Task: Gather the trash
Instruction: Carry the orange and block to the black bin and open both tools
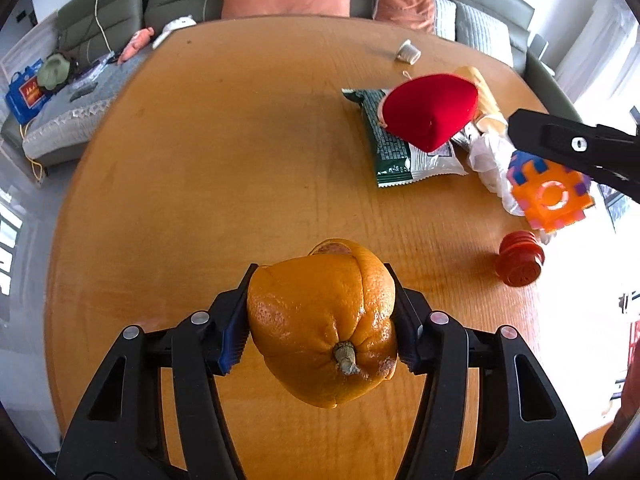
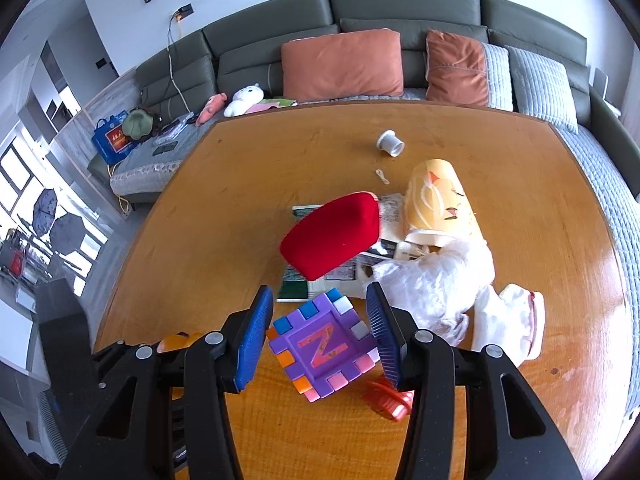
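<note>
Orange peel point(image 1: 324, 320), hollow, stem end toward the camera: clamped between the blue pads of the left gripper point(image 1: 322, 316), fingers closed partway on its two sides, held above the near part of the wooden tabletop point(image 1: 200, 184). Foam puzzle cube point(image 2: 324, 346), purple face with a letter N, orange and blue side tabs: sits between the fingers of the right gripper point(image 2: 320, 336), both pads touching or almost touching its corners; whether it is gripped cannot be told. Red ribbed cap point(image 1: 520, 258): on the tabletop toward the near right edge, just beside the cube. Crumpled white plastic bag point(image 2: 436, 284): right side of the tabletop, touching a yellow paper cup point(image 2: 438, 204) that lies on its side. Red velvet heart-shaped box point(image 2: 332, 234): tilted, resting on a green snack wrapper point(image 1: 392, 148) near the tabletop's middle right. Small white cup point(image 2: 390, 142): on its side near the far edge, well apart from the pile. Grey sofa point(image 2: 400, 4) with orange cushions beyond the far edge.
</note>
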### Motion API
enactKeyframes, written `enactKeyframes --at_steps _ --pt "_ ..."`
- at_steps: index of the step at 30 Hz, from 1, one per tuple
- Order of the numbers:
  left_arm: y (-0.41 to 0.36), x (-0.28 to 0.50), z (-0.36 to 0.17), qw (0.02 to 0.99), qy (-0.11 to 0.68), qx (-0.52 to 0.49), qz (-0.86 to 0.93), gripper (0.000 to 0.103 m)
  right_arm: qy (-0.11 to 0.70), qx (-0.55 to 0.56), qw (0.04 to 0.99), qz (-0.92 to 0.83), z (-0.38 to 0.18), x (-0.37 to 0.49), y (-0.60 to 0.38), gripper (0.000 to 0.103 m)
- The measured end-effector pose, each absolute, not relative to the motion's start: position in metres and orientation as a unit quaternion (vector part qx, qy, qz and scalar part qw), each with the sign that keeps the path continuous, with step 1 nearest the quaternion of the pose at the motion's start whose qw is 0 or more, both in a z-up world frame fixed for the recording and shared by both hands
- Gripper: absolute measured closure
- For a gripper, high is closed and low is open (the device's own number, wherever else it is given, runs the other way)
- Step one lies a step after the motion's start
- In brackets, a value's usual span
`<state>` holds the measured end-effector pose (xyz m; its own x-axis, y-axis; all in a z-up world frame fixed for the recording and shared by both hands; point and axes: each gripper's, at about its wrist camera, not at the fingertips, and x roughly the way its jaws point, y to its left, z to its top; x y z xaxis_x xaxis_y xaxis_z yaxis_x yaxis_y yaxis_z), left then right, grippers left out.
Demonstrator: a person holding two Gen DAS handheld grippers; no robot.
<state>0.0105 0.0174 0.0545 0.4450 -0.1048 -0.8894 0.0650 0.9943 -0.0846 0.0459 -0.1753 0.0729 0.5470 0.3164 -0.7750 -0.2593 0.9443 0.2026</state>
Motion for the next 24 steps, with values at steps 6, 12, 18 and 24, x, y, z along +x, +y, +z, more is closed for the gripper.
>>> enactKeyframes --at_steps 6,12,18,24 --pt "0.049 0.001 0.068 0.857 0.513 -0.032 -0.042 0.046 0.441 0.018 0.878 0.186 0.081 0.033 -0.136 0.053" --pt "0.091 -0.013 0.079 0.863 0.502 -0.051 -0.015 0.046 0.441 0.001 0.872 0.213 0.085 0.024 -0.089 0.053" --pt "0.146 -0.032 0.082 0.863 0.498 -0.081 0.023 0.046 0.443 -0.021 0.861 0.249 0.087 0.011 -0.028 0.053" --pt "0.214 -0.058 0.077 0.858 0.496 -0.114 0.069 0.045 0.451 -0.044 0.845 0.286 0.083 -0.006 0.031 0.053"
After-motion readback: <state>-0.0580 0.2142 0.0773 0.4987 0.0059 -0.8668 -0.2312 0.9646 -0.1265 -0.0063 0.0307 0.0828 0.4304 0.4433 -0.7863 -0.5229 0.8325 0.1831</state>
